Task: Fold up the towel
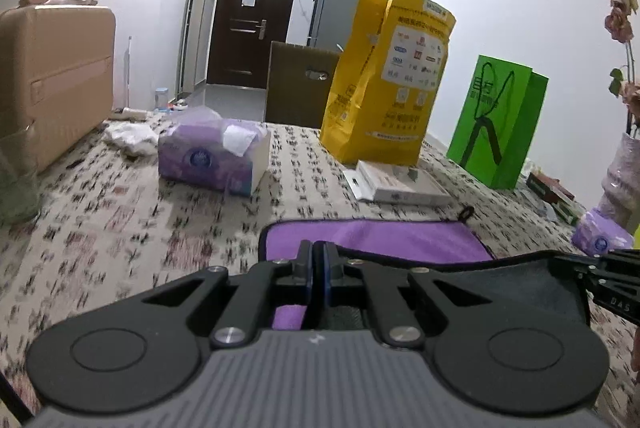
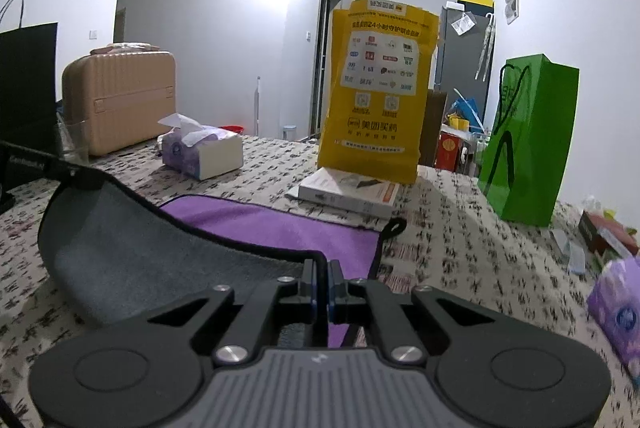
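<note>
A towel, purple on one face and grey on the other, with black trim, lies on the patterned tablecloth. Its near edge is lifted, so the grey underside shows, stretched between the two grippers. My left gripper is shut on the towel's near left corner. My right gripper is shut on the near right corner. In the left wrist view the right gripper shows at the far right. The far part of the towel lies flat, with a black hanging loop at its far right corner.
Beyond the towel lies a white flat box, with a yellow paper bag behind it. A green bag stands right, a tissue box left, a tan suitcase far left. A purple tissue pack lies near right.
</note>
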